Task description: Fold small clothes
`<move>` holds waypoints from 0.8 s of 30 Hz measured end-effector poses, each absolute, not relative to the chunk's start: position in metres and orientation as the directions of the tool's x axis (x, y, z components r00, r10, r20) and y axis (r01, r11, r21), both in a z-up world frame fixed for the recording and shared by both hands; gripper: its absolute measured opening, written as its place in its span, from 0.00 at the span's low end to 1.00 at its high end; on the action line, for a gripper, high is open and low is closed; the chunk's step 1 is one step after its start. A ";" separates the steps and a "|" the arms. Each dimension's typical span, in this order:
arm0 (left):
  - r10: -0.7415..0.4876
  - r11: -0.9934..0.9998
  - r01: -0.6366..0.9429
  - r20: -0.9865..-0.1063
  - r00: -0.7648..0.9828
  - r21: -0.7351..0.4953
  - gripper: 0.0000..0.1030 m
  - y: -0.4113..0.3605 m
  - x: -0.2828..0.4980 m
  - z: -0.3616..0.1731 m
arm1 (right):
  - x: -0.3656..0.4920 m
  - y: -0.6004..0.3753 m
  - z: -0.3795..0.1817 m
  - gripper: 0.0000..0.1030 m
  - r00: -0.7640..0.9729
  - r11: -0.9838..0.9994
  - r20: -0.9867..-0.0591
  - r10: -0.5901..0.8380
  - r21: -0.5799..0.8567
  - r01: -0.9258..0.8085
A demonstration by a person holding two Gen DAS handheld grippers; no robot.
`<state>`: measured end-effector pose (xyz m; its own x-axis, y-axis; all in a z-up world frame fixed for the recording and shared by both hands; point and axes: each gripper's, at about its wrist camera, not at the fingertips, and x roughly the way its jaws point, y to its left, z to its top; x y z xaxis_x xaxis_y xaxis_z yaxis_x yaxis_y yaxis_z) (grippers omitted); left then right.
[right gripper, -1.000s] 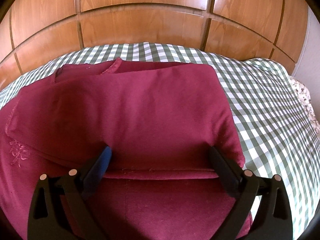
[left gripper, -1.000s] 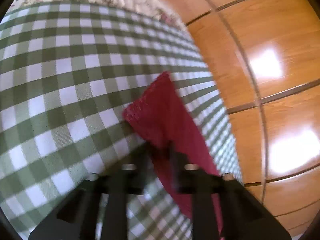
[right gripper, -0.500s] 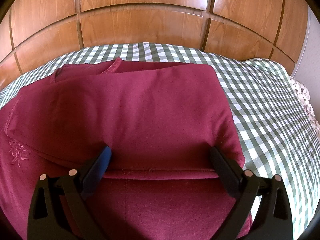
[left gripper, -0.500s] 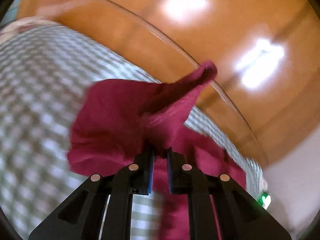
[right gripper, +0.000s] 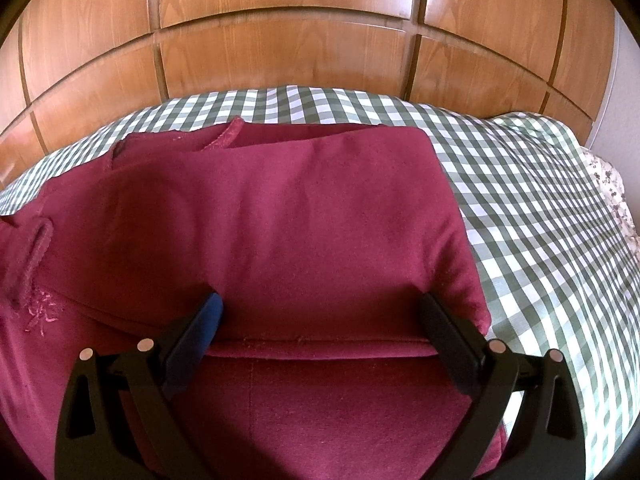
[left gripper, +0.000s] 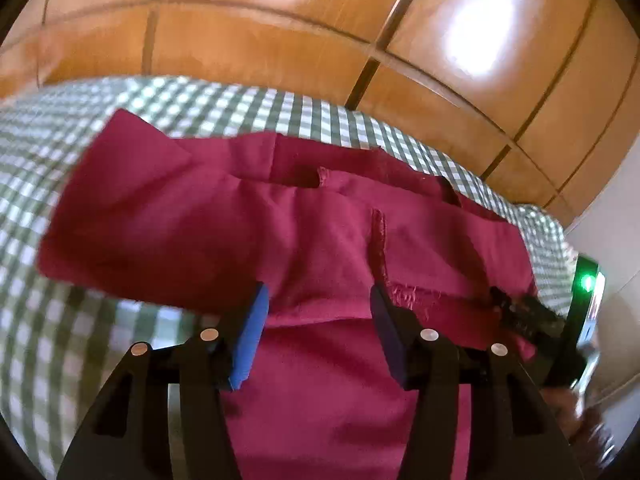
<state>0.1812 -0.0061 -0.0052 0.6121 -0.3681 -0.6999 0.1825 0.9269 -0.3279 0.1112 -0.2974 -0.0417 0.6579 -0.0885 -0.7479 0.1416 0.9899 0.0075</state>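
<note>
Burgundy cotton-knit garment point(left gripper: 320, 240), soft and matte with stitched hems and a frayed raw edge, lies across the green-and-white checked woven bedcover point(left gripper: 48, 344) in the left wrist view, one sleeve flap folded over its body. The left gripper point(left gripper: 316, 312) of black plastic hangs just over it; its jaws have just been opening and stand parted, the blue pads point(left gripper: 250, 340) clear of the cloth that lies between and below them. Glossy orange-brown wooden panels point(left gripper: 260, 44) with dark grooves rise behind. At the right edge a black device with a green light point(left gripper: 586, 284) shows, blurred.

From the right wrist view the same garment point(right gripper: 304, 220) lies folded into a smooth rectangle on the bedcover point(right gripper: 532, 216), a ribbed neckline at its far edge and small pink embroidery point(right gripper: 40, 312) at the left, too small to read. The right gripper point(right gripper: 320, 320) sits with jaws spread wide astride the folded hem, gripping nothing. A floral fabric edge point(right gripper: 612, 196) peeks out at far right
</note>
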 end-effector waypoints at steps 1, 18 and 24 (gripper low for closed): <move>-0.357 0.932 0.186 -0.696 0.623 -0.312 0.50 -0.004 0.170 -0.007 | 0.111 -0.297 -0.042 0.96 0.658 0.990 -0.748 -0.089 0.007 0.142; -0.359 0.933 0.226 -0.710 0.606 -0.278 0.59 -0.005 0.142 -0.050 | 0.112 -0.297 -0.042 0.96 0.658 0.990 -0.747 -0.090 0.005 0.141; -0.363 0.932 0.242 -0.710 0.603 -0.271 0.64 -0.007 0.139 -0.049 | 0.112 -0.297 -0.043 0.96 0.659 0.990 -0.747 -0.091 0.004 0.141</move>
